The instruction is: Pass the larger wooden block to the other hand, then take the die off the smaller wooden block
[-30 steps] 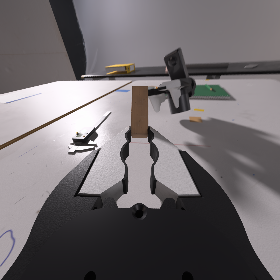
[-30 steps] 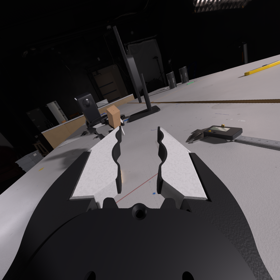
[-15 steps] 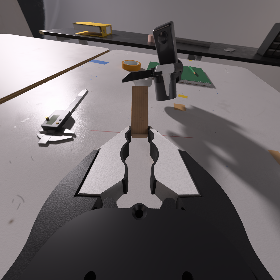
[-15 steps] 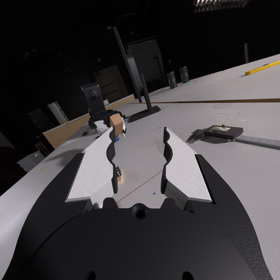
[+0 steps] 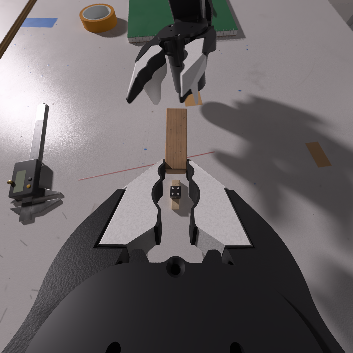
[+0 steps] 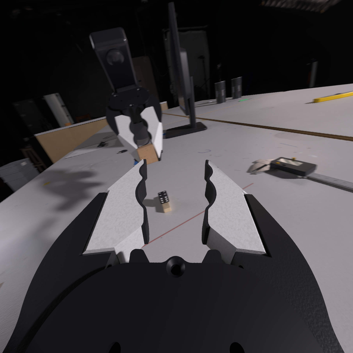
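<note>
Plainly, from the left wrist view, the left gripper [image 5: 175, 162] pinches the near end of the larger wooden block [image 5: 176, 140], which juts out forward past its fingertips with most of its length free. Facing it, the right gripper [image 5: 164, 95] hangs just beyond the block's far end with its jaws spread, not touching the wood. Down on the white table [image 5: 86, 114], seen between the left gripper's fingers, lies the smaller wooden block [image 5: 175, 204] with the black die [image 5: 175, 191] sitting on top. A digital caliper [image 5: 26, 181] lies off to the left; an orange tape roll [image 5: 98, 18] and a green notebook [image 5: 149, 17] sit farther back.

From the right wrist view, the right gripper [image 6: 174, 164] is wide open and empty. The left gripper [image 6: 148, 152] shows ahead and to the left, the end face of the larger wooden block [image 6: 148, 153] clamped at its tips — off the right gripper's centre line, not yet between its fingers. The die [image 6: 163, 196] on the smaller wooden block [image 6: 166, 207] rests on the table below.

To do the handover well, I judge the right gripper should first line up on the block's free end, slide its fingers along either side, and close firmly — only then should the left let go, well clear of the die.
</note>
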You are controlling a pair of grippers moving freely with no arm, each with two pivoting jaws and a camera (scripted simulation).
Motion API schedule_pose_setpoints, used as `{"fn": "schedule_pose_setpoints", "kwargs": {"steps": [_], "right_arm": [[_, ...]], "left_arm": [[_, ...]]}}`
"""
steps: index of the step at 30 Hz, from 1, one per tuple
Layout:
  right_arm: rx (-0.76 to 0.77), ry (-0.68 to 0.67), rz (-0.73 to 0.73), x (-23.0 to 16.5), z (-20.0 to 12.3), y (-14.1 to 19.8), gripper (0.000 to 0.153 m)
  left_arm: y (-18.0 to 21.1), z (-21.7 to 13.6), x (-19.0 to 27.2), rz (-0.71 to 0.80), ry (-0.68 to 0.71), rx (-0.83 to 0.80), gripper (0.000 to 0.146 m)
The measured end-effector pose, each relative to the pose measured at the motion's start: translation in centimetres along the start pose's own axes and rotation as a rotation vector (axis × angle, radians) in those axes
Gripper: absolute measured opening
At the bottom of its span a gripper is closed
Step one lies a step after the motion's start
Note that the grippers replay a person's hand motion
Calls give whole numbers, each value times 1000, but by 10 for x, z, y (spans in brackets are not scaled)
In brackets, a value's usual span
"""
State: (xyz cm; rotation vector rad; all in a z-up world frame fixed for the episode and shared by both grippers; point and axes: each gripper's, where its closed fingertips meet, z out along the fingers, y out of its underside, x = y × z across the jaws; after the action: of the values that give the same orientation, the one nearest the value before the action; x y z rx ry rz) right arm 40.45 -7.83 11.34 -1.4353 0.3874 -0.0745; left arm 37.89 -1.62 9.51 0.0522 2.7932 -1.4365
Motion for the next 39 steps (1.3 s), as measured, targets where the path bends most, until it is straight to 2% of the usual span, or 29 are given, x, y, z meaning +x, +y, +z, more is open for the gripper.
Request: {"fn": "schedule_pose_setpoints", "kwargs": {"steps": [5,12,17,20,23,29,30,31,32,36,39], "right_arm": [[-99,-136,9,-34,6,5,64],[-278,-109,-171,-51,15,15,52],[-366,-92,-228,-52,18,26,38],[-384,-85,-237,-51,20,29,33],[-381,-70,-242,-49,20,30,22],[-357,-46,-204,-44,22,26,22],[-350,-38,-195,-42,23,26,22],[-345,-32,-186,-41,22,26,22],[-339,-31,-177,-39,21,26,22],[-308,-40,-138,-37,21,25,22],[-286,-45,-108,-35,22,25,22]], "left_arm": [[-6,5,4,39,17,-63,21],[-6,8,12,79,41,-142,21],[-5,8,13,109,38,-178,21],[-3,8,14,116,48,-194,21],[-2,8,16,120,57,-199,21],[-3,8,10,109,21,-153,22],[-2,7,7,103,1,-147,24],[0,4,5,93,-15,-133,45],[2,2,4,77,-19,-110,57],[25,2,2,-9,-30,-68,76],[44,11,1,-25,-46,-93,81]]}}
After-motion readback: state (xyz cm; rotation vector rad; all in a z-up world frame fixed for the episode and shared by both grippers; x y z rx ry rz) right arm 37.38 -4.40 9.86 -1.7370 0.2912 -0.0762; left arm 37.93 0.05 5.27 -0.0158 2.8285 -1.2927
